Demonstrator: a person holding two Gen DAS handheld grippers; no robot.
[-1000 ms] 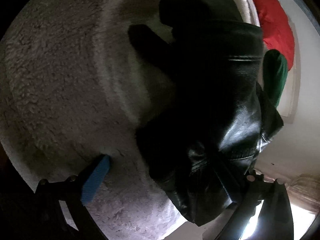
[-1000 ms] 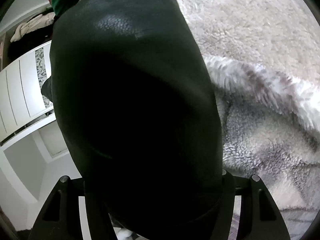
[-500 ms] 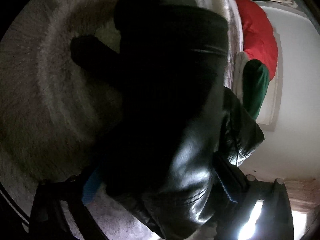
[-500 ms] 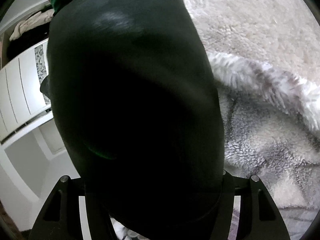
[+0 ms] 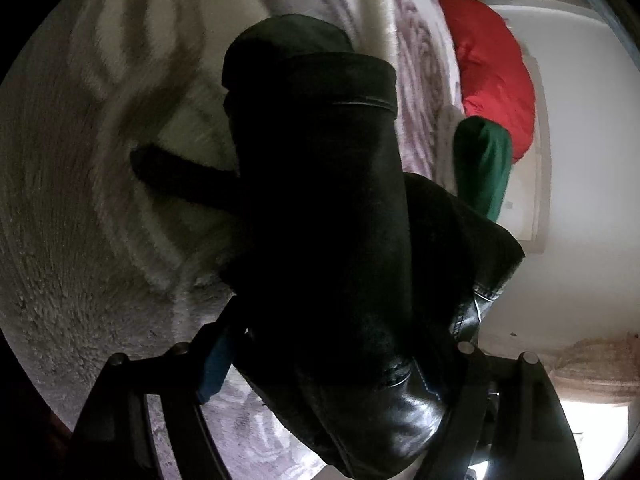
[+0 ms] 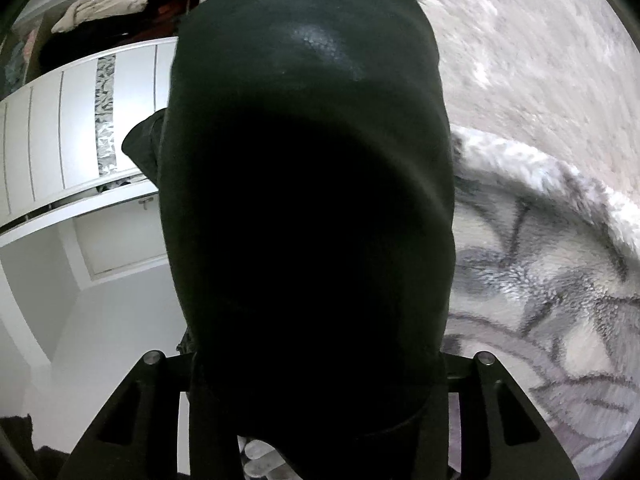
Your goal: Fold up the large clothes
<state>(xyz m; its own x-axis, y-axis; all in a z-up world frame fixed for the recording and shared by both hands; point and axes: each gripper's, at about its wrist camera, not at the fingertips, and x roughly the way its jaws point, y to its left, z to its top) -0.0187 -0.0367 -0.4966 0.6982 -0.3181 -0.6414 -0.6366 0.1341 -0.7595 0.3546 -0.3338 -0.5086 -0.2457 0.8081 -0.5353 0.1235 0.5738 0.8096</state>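
Black leather everywhere, that's mostly what I get on both feeds right now. On the left cam, the fuzzy blanket (image 5: pixel 72 240) with the swirly grey pattern fills the left side, blurry up top. My left tool (image 5: pixel 340 392) has the black leather jacket (image 5: pixel 320 200) bunched between its fingers. The blue pad (image 5: pixel 216 364) sits right against the leather on one side, and the jaws have just been closing in on it, so I'd call that a grip on a thick wad. The jacket hangs off the tool, its far end over the blanket. Further right: a green garment (image 5: pixel 484 164) and a red one (image 5: pixel 496 76) at the blanket's edge, white wall behind.

On the right cam, a white wardrobe (image 6: pixel 52 136) with a patterned strip is on the left. Then the jacket (image 6: pixel 304 160) again, a big dark bulge blocking the middle. My right tool (image 6: pixel 316 392) has it filling the whole gap, jaws just been closing, clamped on it. Right of that, more blanket (image 6: pixel 540 280).
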